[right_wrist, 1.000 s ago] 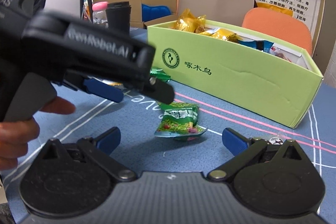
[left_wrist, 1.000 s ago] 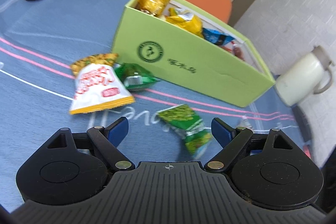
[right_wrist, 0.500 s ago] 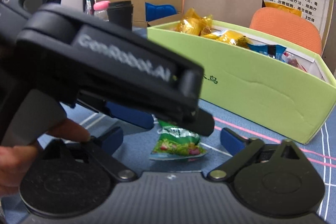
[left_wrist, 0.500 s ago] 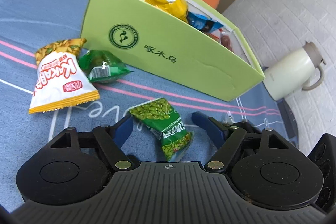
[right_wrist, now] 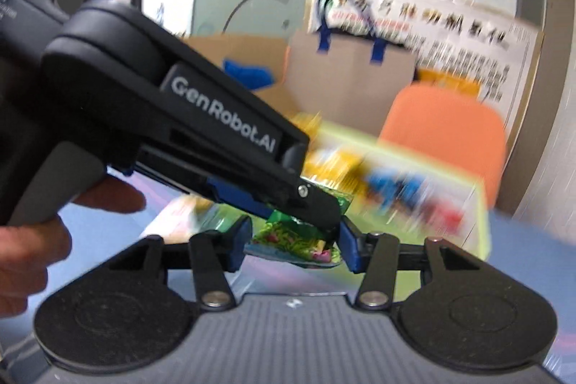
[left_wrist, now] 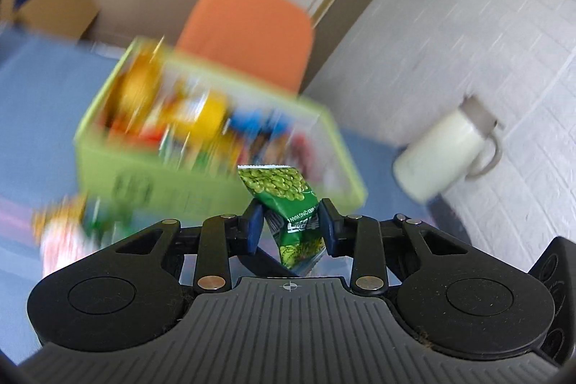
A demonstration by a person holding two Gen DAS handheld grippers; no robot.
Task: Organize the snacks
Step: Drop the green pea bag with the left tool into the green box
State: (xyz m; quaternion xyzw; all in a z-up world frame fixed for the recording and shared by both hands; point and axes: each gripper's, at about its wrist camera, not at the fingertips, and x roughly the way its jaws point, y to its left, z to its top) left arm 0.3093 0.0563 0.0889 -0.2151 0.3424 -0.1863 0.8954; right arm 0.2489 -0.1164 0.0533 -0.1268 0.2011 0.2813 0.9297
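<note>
Keep the green box [left_wrist: 151, 168] as your landmark: it sits ahead, already full of snacks. Your left gripper [left_wrist: 289, 225] is clamped on the green pea packet [left_wrist: 288, 200] just before the box's near wall. Your right gripper [right_wrist: 293, 245] is closing around another green packet [right_wrist: 291, 238]. Clear the wall before releasing.
</note>
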